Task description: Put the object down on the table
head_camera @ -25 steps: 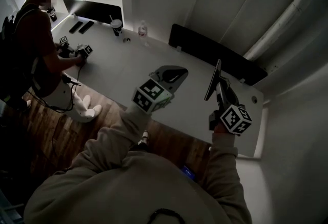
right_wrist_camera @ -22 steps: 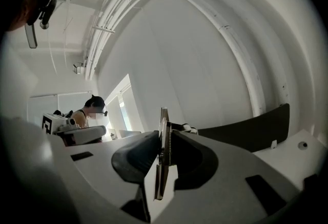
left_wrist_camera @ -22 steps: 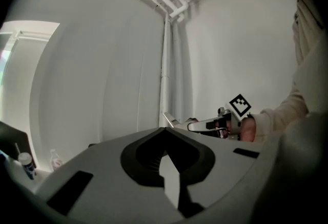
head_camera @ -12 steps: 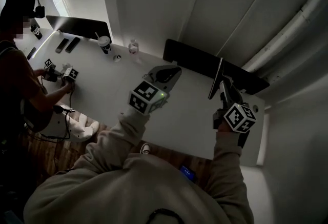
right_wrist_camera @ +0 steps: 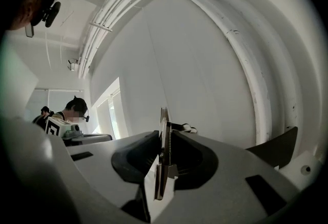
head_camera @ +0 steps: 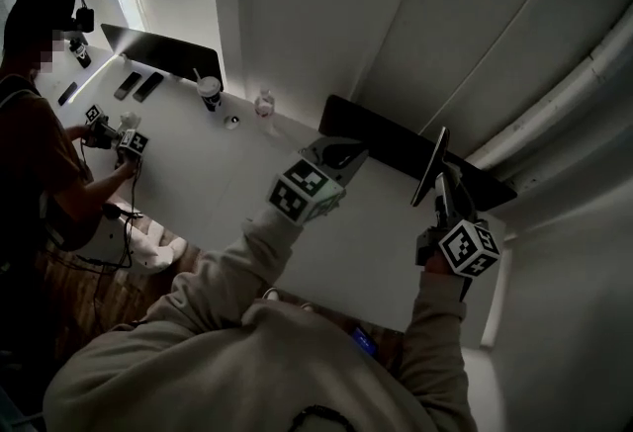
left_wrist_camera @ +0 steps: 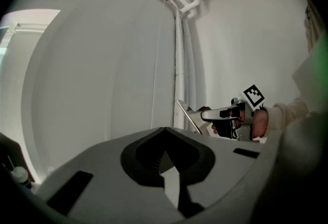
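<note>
A: Table (head_camera: 220, 185), finish?
B: White, smooth and matt; no grain is seen.
A: Left gripper (head_camera: 346, 153) and right gripper (head_camera: 441, 187)?
B: Housings are entered as grey plastic, matt. The marker cube (head_camera: 300, 191) on each is faced in flat black-and-white print.
A: Flat object (head_camera: 431, 166)?
B: A dark face is noted. The edge is logged as metal-like and finely ribbed in the right gripper view. The material cannot be told for certain.
A: Sleeve (head_camera: 229, 270)?
B: Pale cloth, soft, matt, creased.
A: Floor (head_camera: 91, 290)?
B: Brown wood planks with a faint sheen.
A: Wall (head_camera: 326, 15), pipes (right_wrist_camera: 247, 64)?
B: Both are recorded as painted white and smooth.
</note>
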